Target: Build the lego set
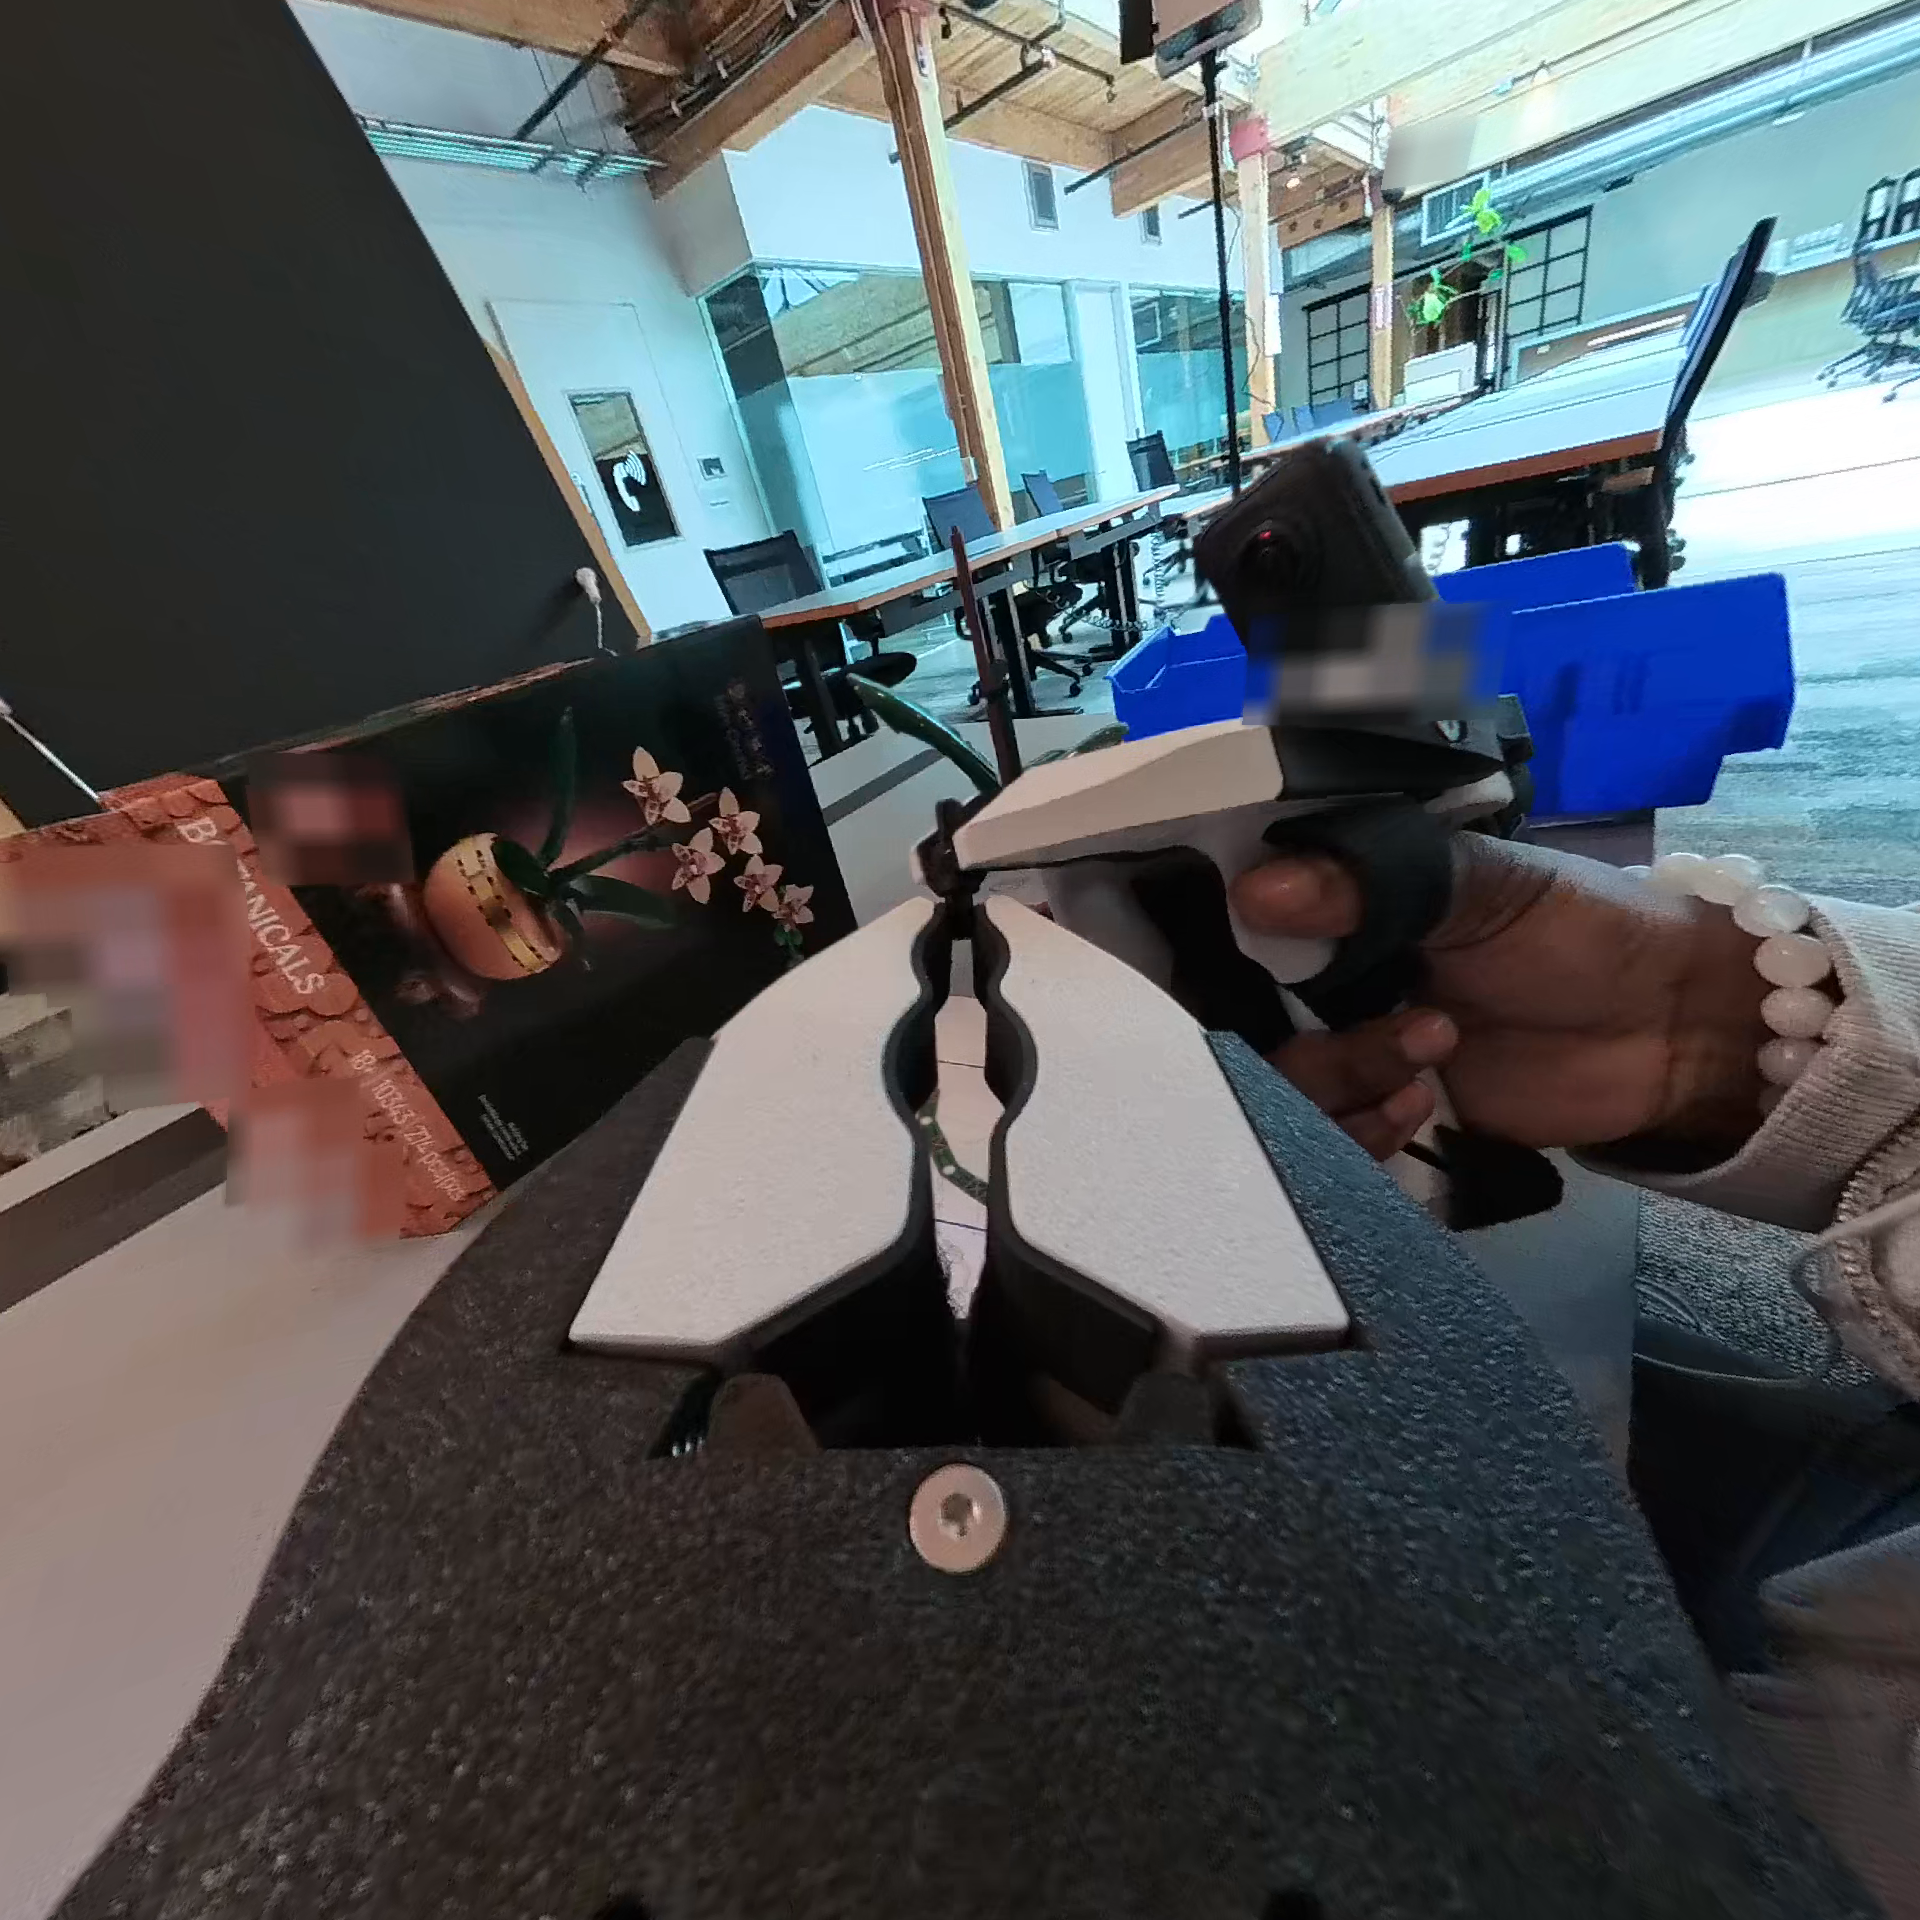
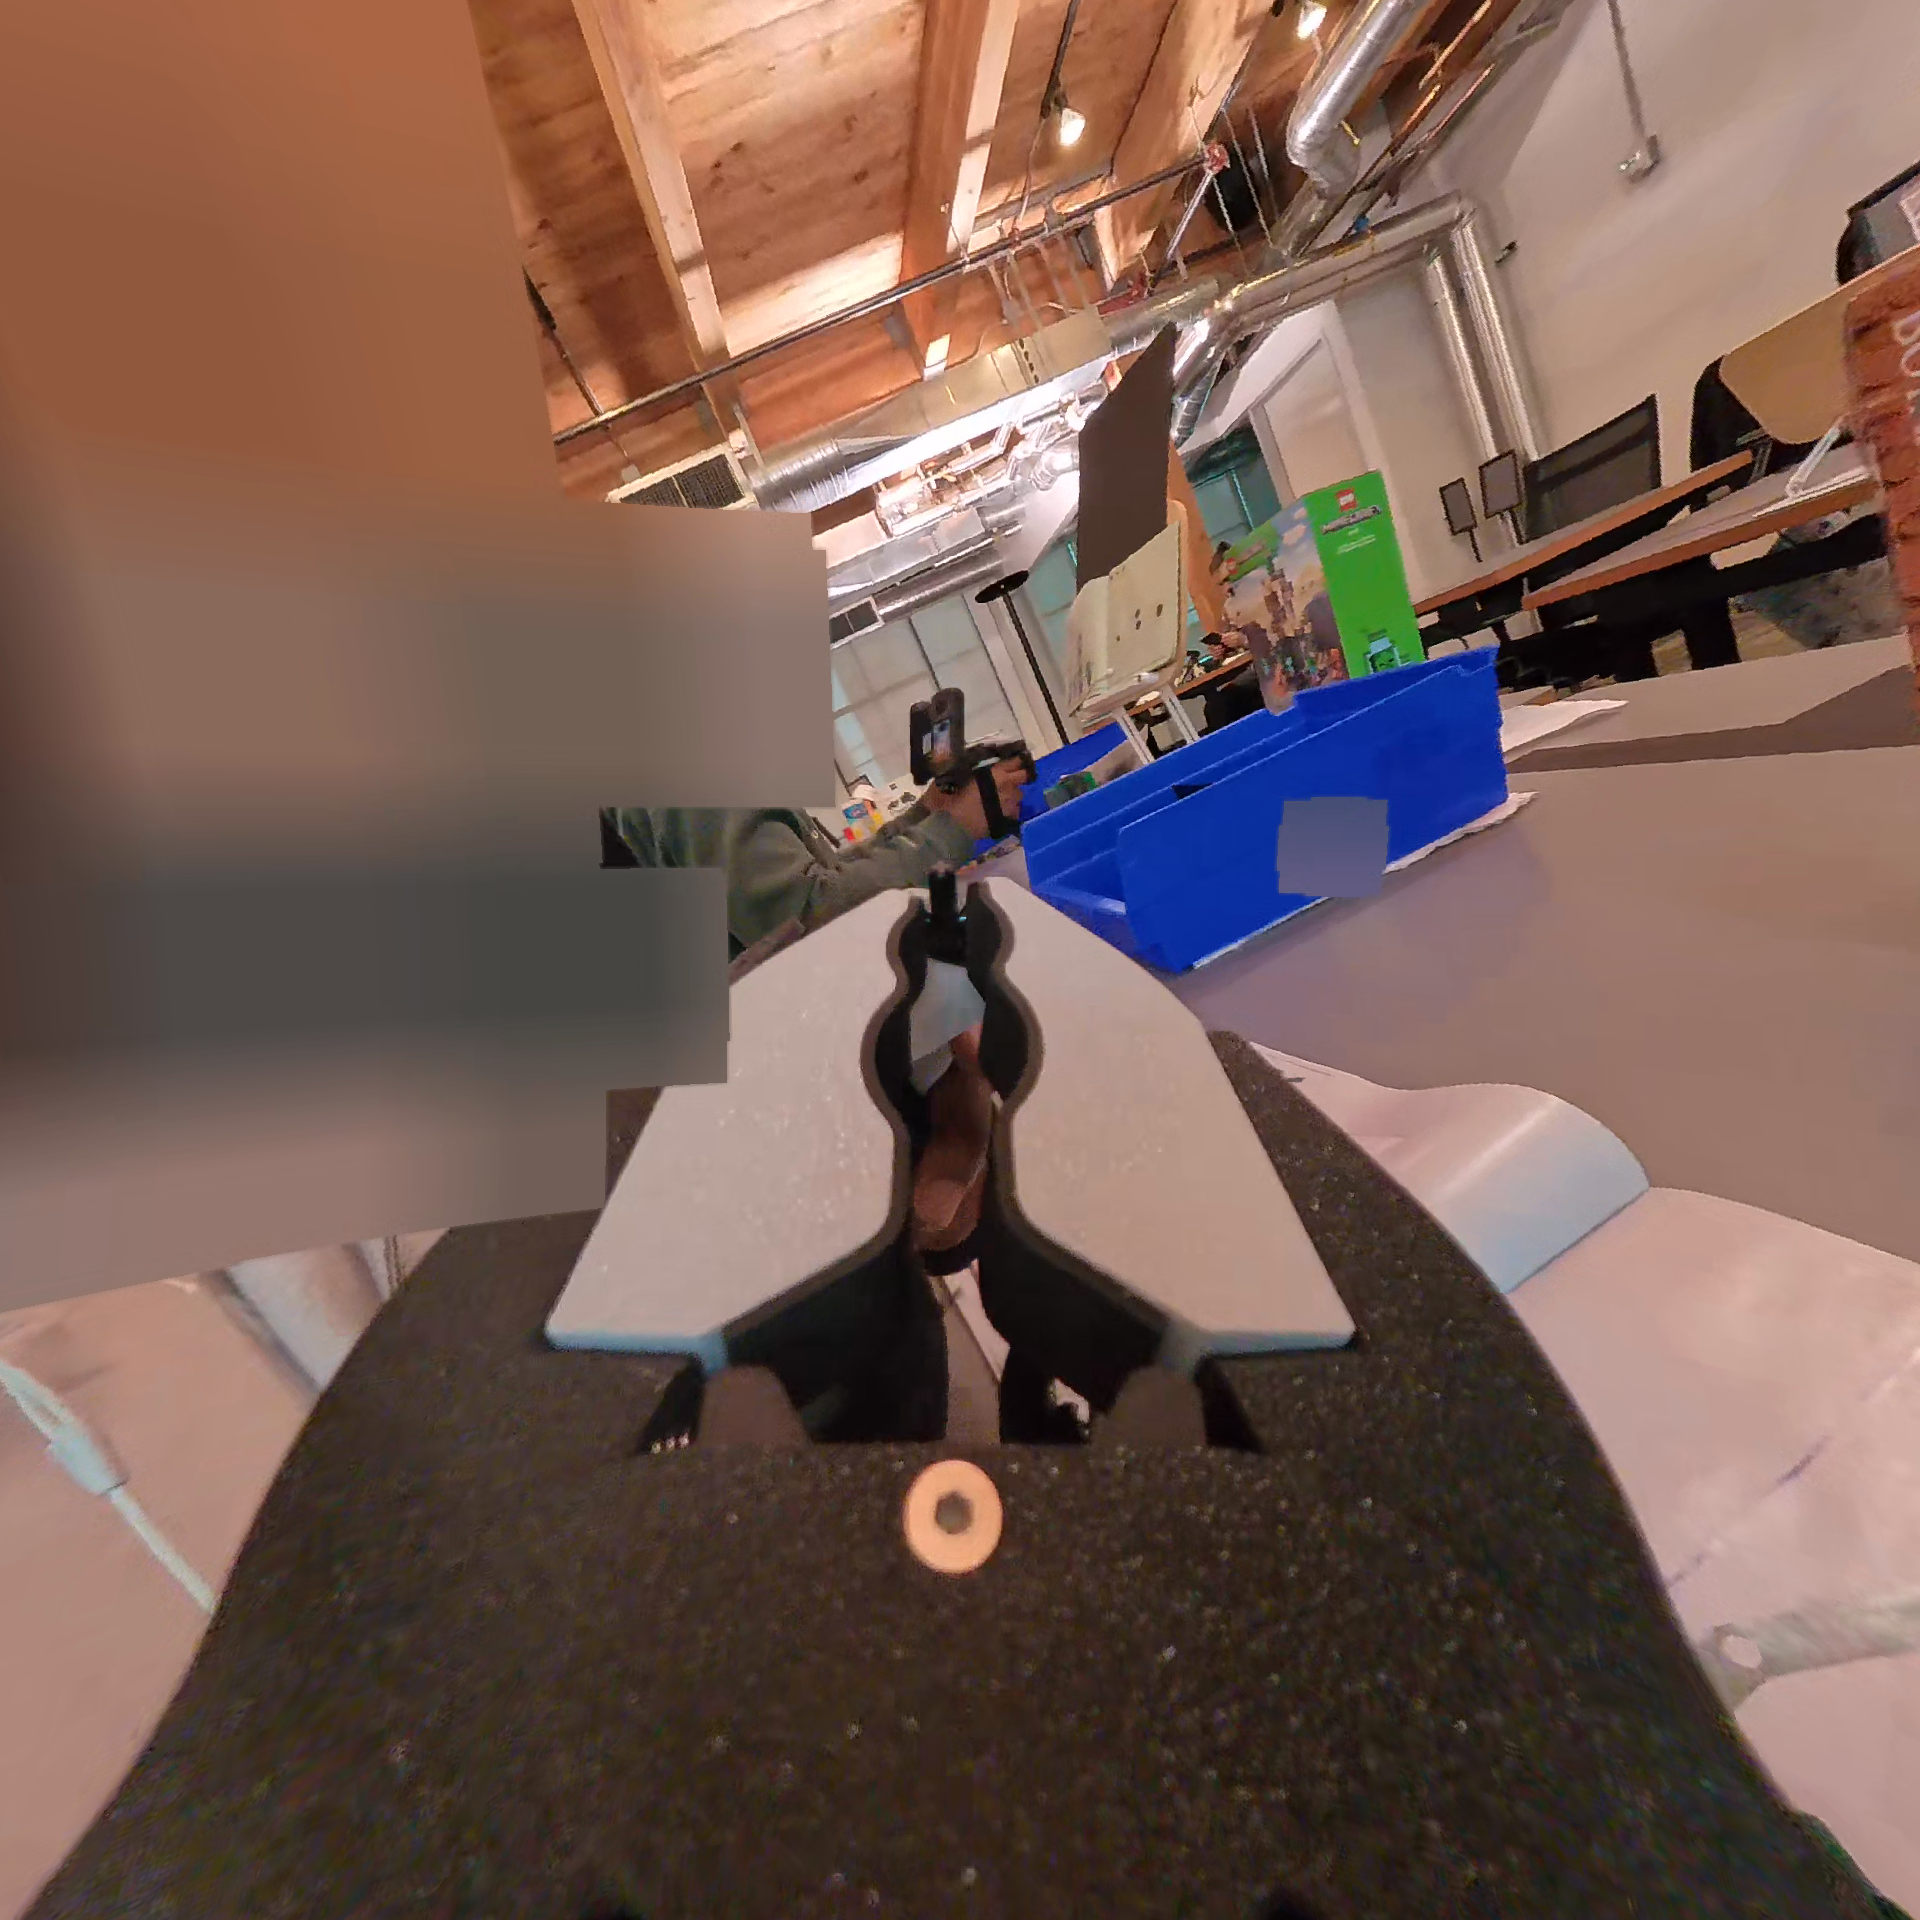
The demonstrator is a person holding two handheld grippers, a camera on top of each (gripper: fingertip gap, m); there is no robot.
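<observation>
In the left wrist view my left gripper (image 1: 961, 916) is shut, and a small dark lego piece (image 1: 948, 871) sticks up from its tips. My right gripper (image 1: 951, 847), held by a hand, comes in from the right, and its tip meets the same piece. In the right wrist view my right gripper (image 2: 951, 906) is shut on a small black lego piece (image 2: 942, 891). A thin green part (image 1: 948, 1143) shows through the gap under the left fingers. A dark red stem (image 1: 971, 644) with a green leaf (image 1: 920, 717) stands behind the grippers.
The lego set's box (image 1: 540, 894) stands close at the left on the pale table (image 1: 156, 1455). Blue bins (image 1: 1621, 686) sit at the right and also show in the right wrist view (image 2: 1299, 790). A green lego box (image 2: 1345, 582) and another person (image 2: 831, 862) are farther off. My left and right fingertips are right by each other.
</observation>
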